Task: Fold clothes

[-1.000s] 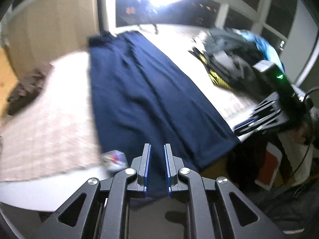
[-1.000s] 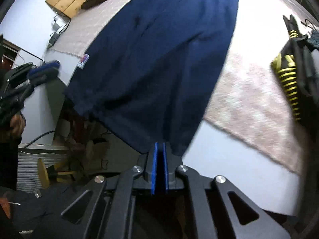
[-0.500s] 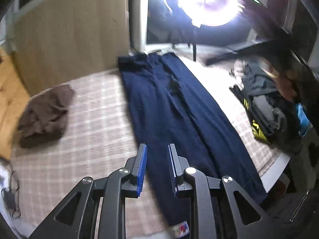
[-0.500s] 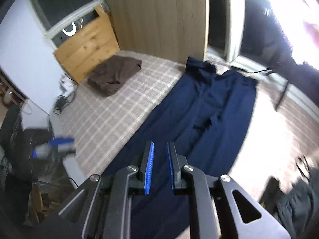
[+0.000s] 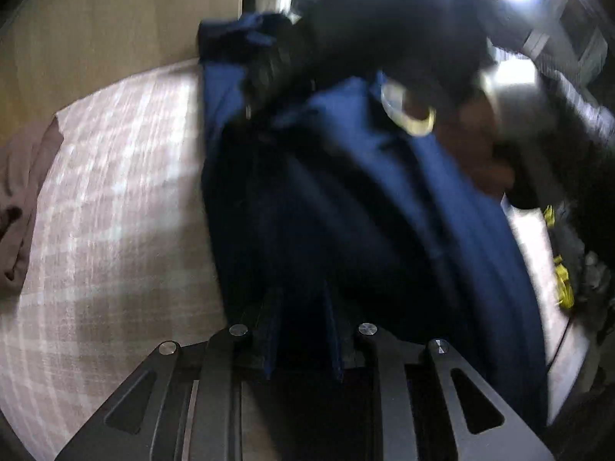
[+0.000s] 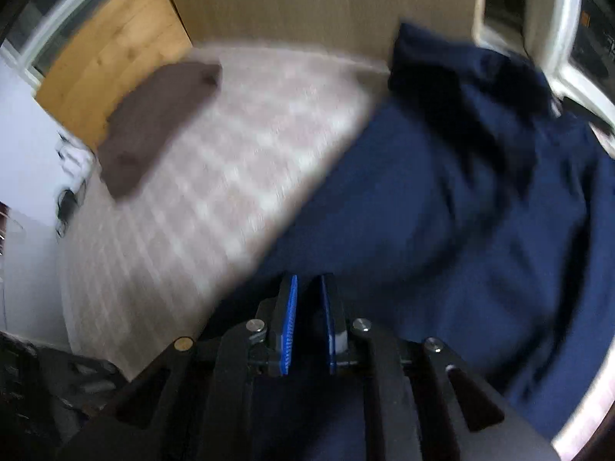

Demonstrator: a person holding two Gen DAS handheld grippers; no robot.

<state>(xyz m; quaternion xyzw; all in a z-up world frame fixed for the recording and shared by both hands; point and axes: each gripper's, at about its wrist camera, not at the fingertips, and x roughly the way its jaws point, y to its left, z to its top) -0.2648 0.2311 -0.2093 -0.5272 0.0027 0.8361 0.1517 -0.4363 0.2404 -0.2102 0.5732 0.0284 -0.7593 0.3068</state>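
A long navy garment point(image 5: 384, 211) lies along the checked bed cover point(image 5: 115, 211). In the left wrist view its near part bulges up toward my left gripper point(image 5: 301, 299); dark cloth fills the gap between the jaws, though this view is dim and blurred. In the right wrist view the navy garment point(image 6: 442, 211) runs forward from my right gripper point(image 6: 307, 280), whose blue pads point(image 6: 290, 307) pinch the cloth. Its far end is bunched against the wooden wall point(image 6: 307, 0). A blurred hand point(image 5: 484, 153) with the other gripper's dark body sits up right of the left gripper.
A folded brown garment point(image 6: 153, 126) lies at the far left of the bed cover point(image 6: 230, 173), also visible as the brown garment point(image 5: 15, 199). A pile of clothes with yellow stripes point(image 5: 561, 280) lies on the right. A wooden cabinet point(image 6: 115, 46) stands beyond the bed.
Both grippers have left the bed's near edge, risen and moved toward the far wall, with the navy cloth's near end carried over the rest. The pads stand wider apart than a second ago.
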